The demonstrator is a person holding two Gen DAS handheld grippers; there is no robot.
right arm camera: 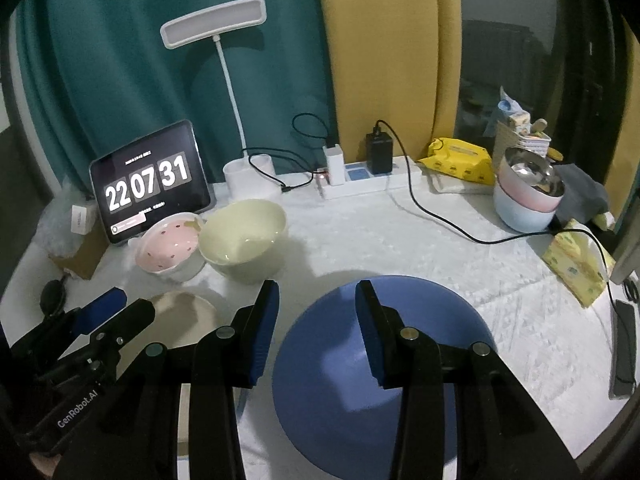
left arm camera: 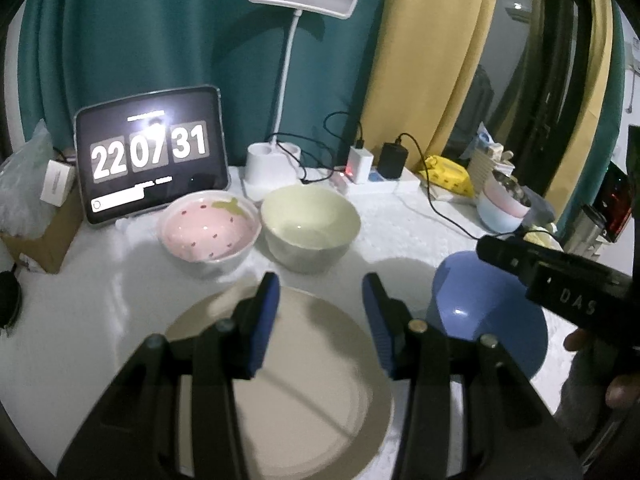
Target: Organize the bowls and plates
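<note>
Readable stuff is pretty thin here. The tablet (left arm camera: 154,160) propped at the back of the counter shows a flip clock reading 22 07 31 in big white digits. There are small lines of text above and below the digits, but they're too blurry to make out. My left tool (right arm camera: 106,312) has "GenRobot.AI" printed in white along its black body. My right tool (left arm camera: 492,250) shows the letters "DAS" on its side. The yellow wipes pack (right arm camera: 460,160) has print on it, too small to read.
</note>
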